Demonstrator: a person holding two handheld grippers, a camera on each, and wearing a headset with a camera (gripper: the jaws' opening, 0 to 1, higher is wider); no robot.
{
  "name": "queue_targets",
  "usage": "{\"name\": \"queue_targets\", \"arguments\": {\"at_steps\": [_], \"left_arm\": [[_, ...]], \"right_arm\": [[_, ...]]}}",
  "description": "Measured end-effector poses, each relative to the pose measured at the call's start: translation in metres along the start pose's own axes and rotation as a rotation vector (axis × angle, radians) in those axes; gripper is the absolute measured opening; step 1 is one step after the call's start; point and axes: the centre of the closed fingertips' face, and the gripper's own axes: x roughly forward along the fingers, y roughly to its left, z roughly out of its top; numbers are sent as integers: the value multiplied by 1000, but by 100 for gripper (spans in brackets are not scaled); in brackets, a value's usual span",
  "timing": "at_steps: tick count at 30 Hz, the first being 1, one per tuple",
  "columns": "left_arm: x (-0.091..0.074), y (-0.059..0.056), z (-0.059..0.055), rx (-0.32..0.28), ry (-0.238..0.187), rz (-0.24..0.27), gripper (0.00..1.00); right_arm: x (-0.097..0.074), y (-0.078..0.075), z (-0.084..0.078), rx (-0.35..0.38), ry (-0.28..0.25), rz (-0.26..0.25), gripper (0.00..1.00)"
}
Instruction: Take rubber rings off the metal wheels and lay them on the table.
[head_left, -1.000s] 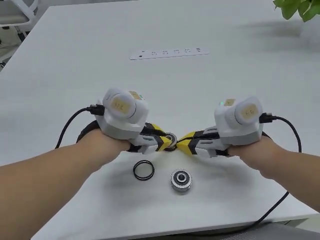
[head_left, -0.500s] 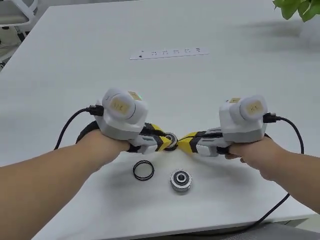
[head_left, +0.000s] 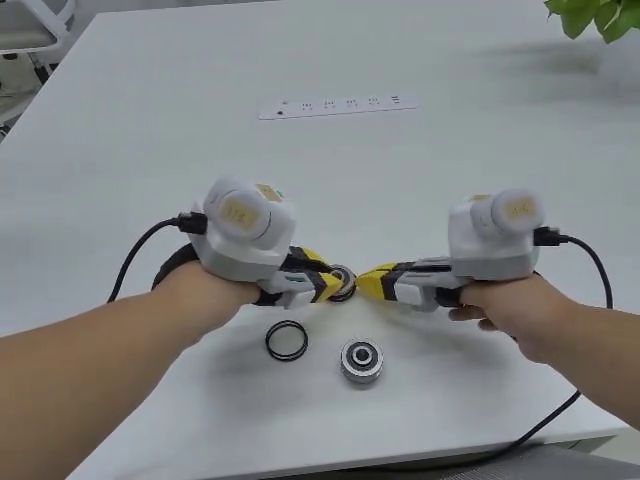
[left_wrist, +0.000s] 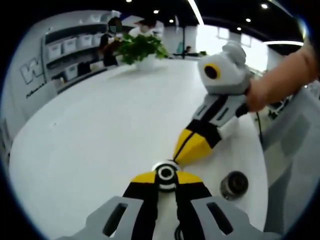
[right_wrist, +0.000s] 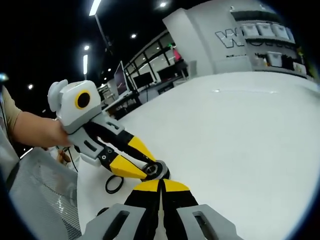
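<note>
One loose wheel (head_left: 361, 361) lies nearest on the table (head_left: 150, 150), flat, bore up; just to its left a ring (head_left: 287, 340) lies flat and free, near but not touching; I judge that pair done, ring off and laid down. Past them a held wheel (head_left: 341, 283) hangs above the table between the two grippers. The left gripper (head_left: 326, 286) pinches it across the rim, a yellow tip on either side in the left gripper view; the right gripper (head_left: 368, 284) has its jaws pressed together, tips at the wheel's rim opposite the left one; whether they nip any rubber is too small to tell. The held wheel's face tilts up toward the head, so its axle line runs up and a little toward the person, with the disc plane along the line of the grippers; the grippers point at each other, left to right. So about half by my read; left to do: strip this wheel, lay its rubber down. Farther off is a power strip (head_left: 338, 105); a plant (head_left: 595, 15) sits at the far right corner.
</note>
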Motion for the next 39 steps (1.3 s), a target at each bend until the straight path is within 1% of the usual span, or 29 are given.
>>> {"name": "queue_targets", "arguments": {"at_steps": [3,5,9,10,11,15,25,31,33,34,35,36,37,39], "left_arm": [[0,0,0,-7,1,3,12],[0,0,0,-13,-1,4,12],[0,1,0,-12,5,12,12],[1,1,0,-10,7,14,12],[1,1,0,-8,8,16,12],[1,3,-1,-7,12,17,11],[2,4,-1,-1,16,20,11],[2,4,-1,4,14,15,11],[3,4,-1,3,13,13,11],[3,3,0,4,11,10,11],[3,3,0,9,9,11,11],[3,3,0,6,8,12,11],[2,3,0,3,6,13,11],[2,3,0,2,5,13,11]], "right_arm": [[1,-2,1,38,-15,-14,0],[1,-4,2,67,-27,-15,0],[1,-3,4,82,-39,-12,0],[1,-2,3,71,-25,-7,0],[1,-1,5,75,-31,-10,0],[2,1,6,62,-24,-6,0],[4,4,7,59,-22,19,0],[8,6,8,43,-9,33,0],[8,8,8,46,-12,44,0],[10,17,13,51,-28,87,0],[10,20,21,28,-64,96,0],[10,19,18,9,-37,82,0],[10,20,19,15,-41,91,0],[11,19,18,11,-38,86,0]]}}
